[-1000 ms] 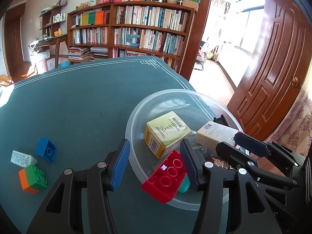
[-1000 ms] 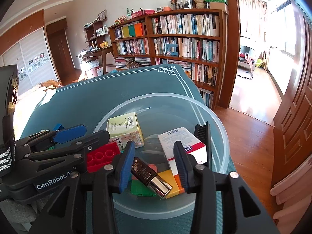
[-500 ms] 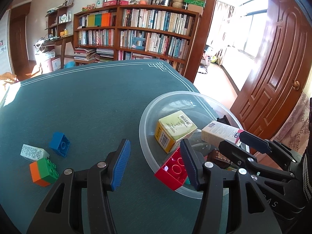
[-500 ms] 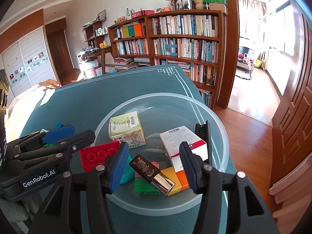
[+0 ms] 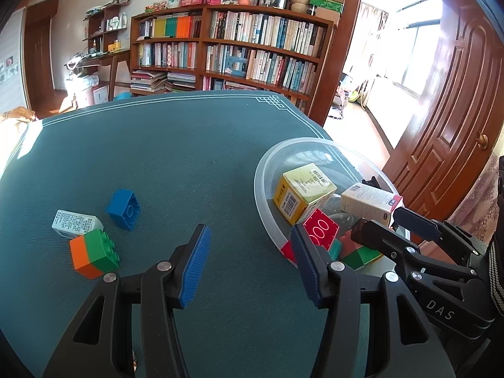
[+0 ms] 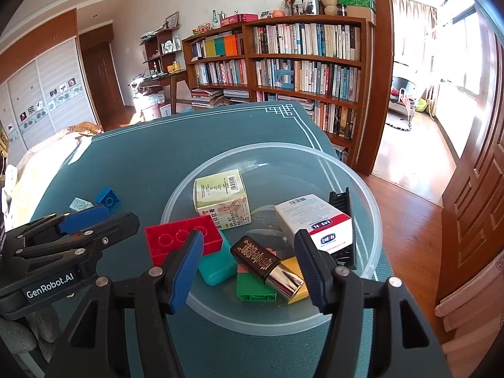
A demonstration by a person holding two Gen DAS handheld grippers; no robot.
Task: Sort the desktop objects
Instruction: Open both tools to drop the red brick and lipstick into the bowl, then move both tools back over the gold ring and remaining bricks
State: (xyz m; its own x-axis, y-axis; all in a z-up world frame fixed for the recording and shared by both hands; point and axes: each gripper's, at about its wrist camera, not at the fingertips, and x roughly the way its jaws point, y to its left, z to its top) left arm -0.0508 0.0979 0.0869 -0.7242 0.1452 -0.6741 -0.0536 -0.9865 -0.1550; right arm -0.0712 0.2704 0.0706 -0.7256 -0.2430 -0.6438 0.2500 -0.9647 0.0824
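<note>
We see a wide clear plastic bowl (image 6: 362, 186) on the green table mat (image 5: 157, 157), lying straight ahead of and just under the right gripper (image 6: 249, 261). Inside it, from big to small: a white box with a red band (image 6: 315, 220) ahead of that gripper's right finger, a pale green carton (image 6: 220, 195) farther ahead, a red building brick (image 6: 179, 239) by its left finger, a teal case (image 6: 217, 267), a green brick (image 6: 252, 289), and a dark tube with a metal cap (image 6: 264, 261) lying loose between the fingers. The right gripper tilts down over the near rim, its jaws opening, pads clear of the tube. The left gripper (image 5: 249, 264) also tilts down, jaws apart and holding nothing, the bowl to its right. Ahead and left of it on the mat lie an orange-and-green brick (image 5: 93, 253), a blue brick (image 5: 124, 209) and a small white carton (image 5: 75, 223).
</note>
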